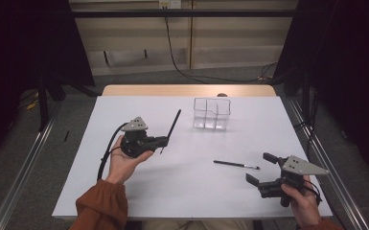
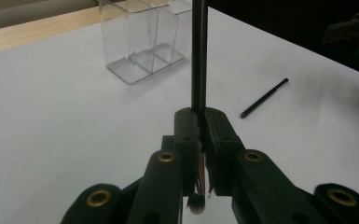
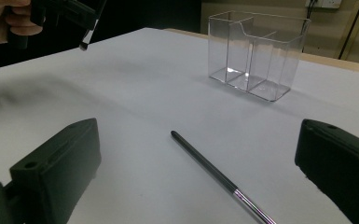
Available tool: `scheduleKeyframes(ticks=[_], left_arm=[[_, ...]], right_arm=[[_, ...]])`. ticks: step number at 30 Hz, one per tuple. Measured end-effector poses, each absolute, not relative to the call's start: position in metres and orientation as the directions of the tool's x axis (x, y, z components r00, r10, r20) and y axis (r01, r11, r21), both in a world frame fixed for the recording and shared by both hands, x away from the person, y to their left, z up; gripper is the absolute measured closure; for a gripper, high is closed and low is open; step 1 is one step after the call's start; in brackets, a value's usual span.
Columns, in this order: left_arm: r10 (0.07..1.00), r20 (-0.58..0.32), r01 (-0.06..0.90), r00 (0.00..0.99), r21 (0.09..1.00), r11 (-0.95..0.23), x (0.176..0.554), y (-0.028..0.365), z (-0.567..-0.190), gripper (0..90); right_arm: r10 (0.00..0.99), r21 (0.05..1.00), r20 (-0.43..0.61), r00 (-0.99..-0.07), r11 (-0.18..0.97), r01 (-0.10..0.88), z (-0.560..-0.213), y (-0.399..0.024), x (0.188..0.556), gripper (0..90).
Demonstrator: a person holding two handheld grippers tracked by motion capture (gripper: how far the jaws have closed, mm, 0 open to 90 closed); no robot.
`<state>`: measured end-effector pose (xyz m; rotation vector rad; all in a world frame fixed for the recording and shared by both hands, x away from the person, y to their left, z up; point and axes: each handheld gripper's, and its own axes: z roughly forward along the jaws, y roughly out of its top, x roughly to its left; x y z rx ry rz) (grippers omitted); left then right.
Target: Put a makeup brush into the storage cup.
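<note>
Brush one (image 2: 198, 56), a slim black makeup brush, is being pinched near its bristle end between the closed jaws of the left gripper (image 2: 200, 126), its long handle sticking up and out so it can likely be dropped end-first into the clear organizer (image 1: 212, 114) at the far side of the counter (image 1: 139, 191). The right gripper (image 1: 262, 168) is waiting with jaws spread wide and holding nothing, hovering just beside the second brush (image 1: 236, 165) lying flat on the counter, probably lining up to pick it up.
</note>
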<state>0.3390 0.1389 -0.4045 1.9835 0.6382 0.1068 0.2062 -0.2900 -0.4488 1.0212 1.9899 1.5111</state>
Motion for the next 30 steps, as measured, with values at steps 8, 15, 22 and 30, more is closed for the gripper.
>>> scheduleKeyframes(ticks=[8,15,22,30], left_arm=[[0.440,-0.158,0.358,0.884,0.835,-0.417,0.332,0.121,-0.401,84.4],[0.400,-0.166,0.347,0.901,0.829,-0.438,0.328,0.111,-0.399,84.4],[0.360,-0.174,0.338,0.917,0.817,-0.468,0.321,0.101,-0.398,84.4],[0.333,-0.159,0.318,0.929,0.804,-0.502,0.322,0.085,-0.396,84.4]], right_arm=[[0.769,0.948,0.089,-0.632,0.130,0.291,-0.449,-0.290,0.206,0.0],[0.767,0.947,0.088,-0.636,0.133,0.291,-0.449,-0.290,0.206,0.0],[0.765,0.948,0.088,-0.638,0.133,0.291,-0.449,-0.290,0.206,0.0],[0.762,0.948,0.088,-0.642,0.135,0.290,-0.449,-0.290,0.207,0.0]])
